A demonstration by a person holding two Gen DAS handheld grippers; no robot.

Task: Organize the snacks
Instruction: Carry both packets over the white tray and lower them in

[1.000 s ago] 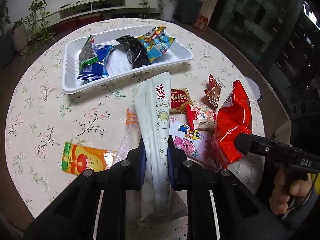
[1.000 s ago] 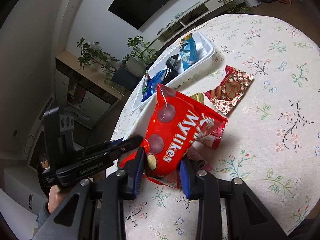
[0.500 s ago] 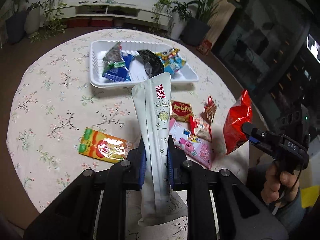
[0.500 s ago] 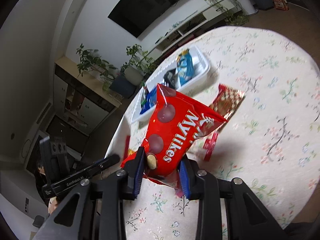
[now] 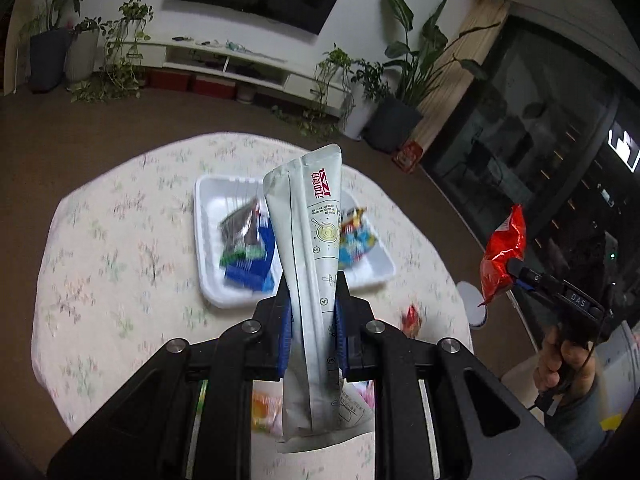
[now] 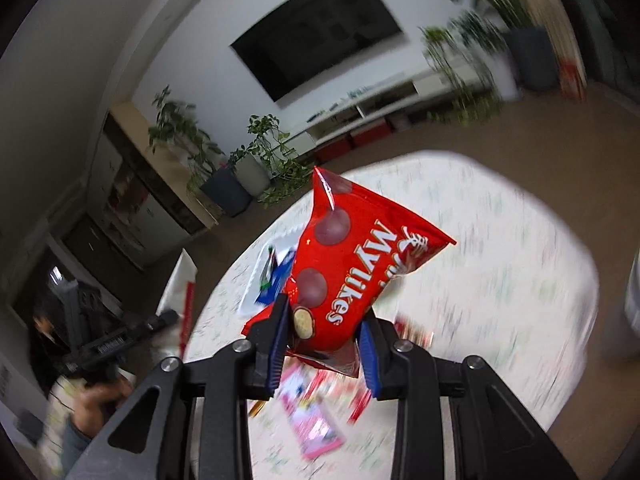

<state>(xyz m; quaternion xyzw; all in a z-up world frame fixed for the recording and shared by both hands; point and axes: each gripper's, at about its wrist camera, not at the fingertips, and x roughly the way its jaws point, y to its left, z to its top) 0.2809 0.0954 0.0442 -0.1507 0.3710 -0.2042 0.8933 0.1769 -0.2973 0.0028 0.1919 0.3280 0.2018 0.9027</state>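
Note:
My left gripper (image 5: 313, 316) is shut on a long white snack pouch (image 5: 314, 248) and holds it upright, high above the round table (image 5: 100, 248). The white tray (image 5: 208, 248) with several snack packs lies below and beyond it. My right gripper (image 6: 323, 340) is shut on a red Mylikes bag (image 6: 352, 272), also lifted well above the table. The red bag also shows at the right of the left wrist view (image 5: 502, 256). The white pouch shows at the left of the right wrist view (image 6: 182, 288).
Loose snacks lie on the floral tablecloth: a pink pack (image 6: 316, 428), a small red pack (image 5: 412, 318) and an orange pack (image 5: 266, 408). Potted plants (image 5: 400, 92), a TV shelf (image 5: 228, 66) and a wall screen stand behind the table.
Both grippers have risen high above the table with their packs still held. The table and tray now look much smaller and farther below.

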